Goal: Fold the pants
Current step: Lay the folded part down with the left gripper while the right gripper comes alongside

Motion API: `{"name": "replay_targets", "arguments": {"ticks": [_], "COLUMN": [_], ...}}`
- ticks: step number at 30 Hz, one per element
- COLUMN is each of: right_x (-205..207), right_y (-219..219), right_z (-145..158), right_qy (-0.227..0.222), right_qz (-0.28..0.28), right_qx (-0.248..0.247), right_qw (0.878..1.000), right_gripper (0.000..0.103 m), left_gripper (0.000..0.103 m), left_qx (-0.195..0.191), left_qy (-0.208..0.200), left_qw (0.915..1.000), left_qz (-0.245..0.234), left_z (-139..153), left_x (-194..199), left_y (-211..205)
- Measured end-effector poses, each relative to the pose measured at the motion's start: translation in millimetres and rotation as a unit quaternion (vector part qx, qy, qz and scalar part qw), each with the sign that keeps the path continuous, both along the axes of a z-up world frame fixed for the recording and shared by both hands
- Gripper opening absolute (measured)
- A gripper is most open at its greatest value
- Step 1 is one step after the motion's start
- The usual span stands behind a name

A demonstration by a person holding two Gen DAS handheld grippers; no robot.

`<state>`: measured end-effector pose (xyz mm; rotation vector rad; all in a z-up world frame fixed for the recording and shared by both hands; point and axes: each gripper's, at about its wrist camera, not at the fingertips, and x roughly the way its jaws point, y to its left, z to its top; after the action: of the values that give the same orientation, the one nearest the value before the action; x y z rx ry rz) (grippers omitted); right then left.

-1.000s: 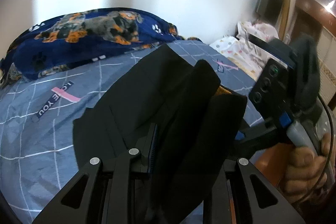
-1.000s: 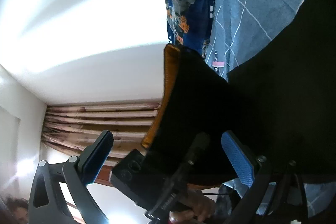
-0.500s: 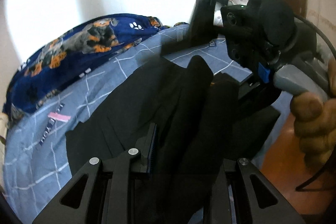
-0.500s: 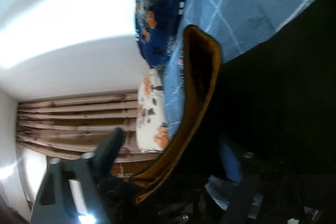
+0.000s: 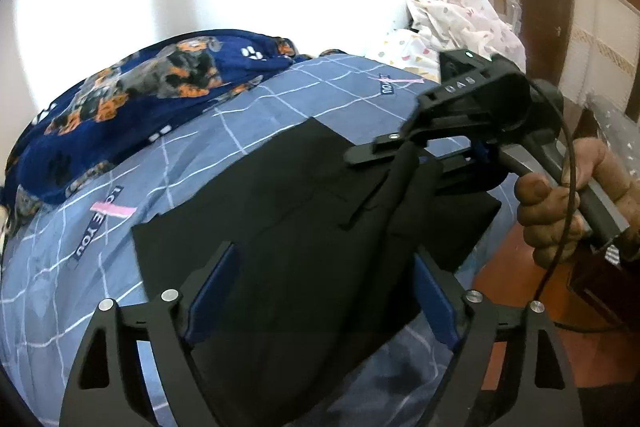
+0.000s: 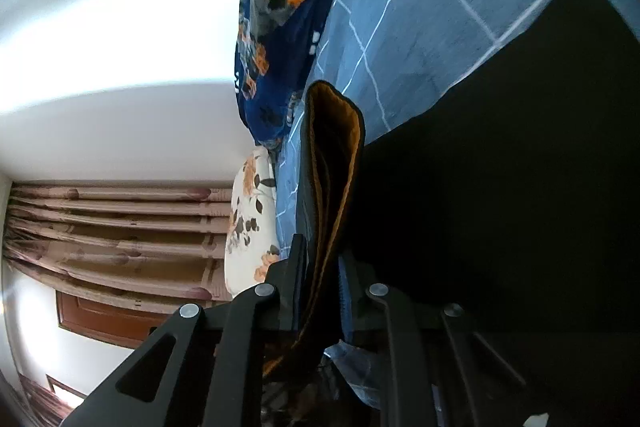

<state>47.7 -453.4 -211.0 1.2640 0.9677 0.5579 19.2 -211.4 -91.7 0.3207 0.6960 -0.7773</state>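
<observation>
While your right gripper (image 6: 320, 291) clamps a doubled edge of the black pants (image 5: 288, 211), prob. the waistband w/ its orange-brown lining showing, your left gripper (image 5: 320, 291) sits spread wide, jaws released, cloth lying between the pads but not pinched. From the left wrist view, the right gripper (image 5: 404, 147) lifts that edge above the bed (image 5: 80, 307), likely to carry it over for the next fold while the rest stays anchored on the blue check sheet. Pants look matte black, partly flat on the bed, w/ one ridge of fabric drawn up to the right jaws and a slit pocket visible. One corner hangs past the bed's edge, over the wood floor (image 5: 508, 267). A dog-print blanket (image 5: 132, 99) lies well apart, by the wall.
</observation>
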Motion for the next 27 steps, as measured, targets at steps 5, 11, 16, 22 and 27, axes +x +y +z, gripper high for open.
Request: {"name": "replay_targets", "arguments": {"ticks": [5,11,16,22,27], "right_x": [-7.9,-14.3,-18.4,1.2,25.5], "right_y": [-17.4,-30.4,-28.7,-11.4,18.8], "right_z": [6.0,-2.0,2.1,0.1,6.9], "right_qy": [-0.017,0.015,0.018,0.012,-0.008], "right_qz": [-0.031,-0.044,-0.032,0.011,0.066], "right_qx": [-0.002,0.011,-0.062,-0.146,-0.258], "right_qw": [0.999,0.999,0.997,0.989,0.964], "right_gripper": [0.008,0.018,0.041,0.050,0.057], "left_gripper": [0.092,0.094,0.094,0.094,0.094], "left_qx": [-0.044,-0.057,-0.054,-0.038,-0.040], "left_qy": [0.008,0.032,0.030,0.050,0.066], "left_qw": [0.9988,0.9966,0.9962,0.9953,0.9931], "left_qz": [0.021,0.050,0.062,0.074,0.088], "left_z": [11.8,9.4,8.0,-4.1,-11.2], "left_x": [1.6,17.9,19.6,21.4,24.0], "left_y": [25.6,40.6,50.3,58.0,67.1]}}
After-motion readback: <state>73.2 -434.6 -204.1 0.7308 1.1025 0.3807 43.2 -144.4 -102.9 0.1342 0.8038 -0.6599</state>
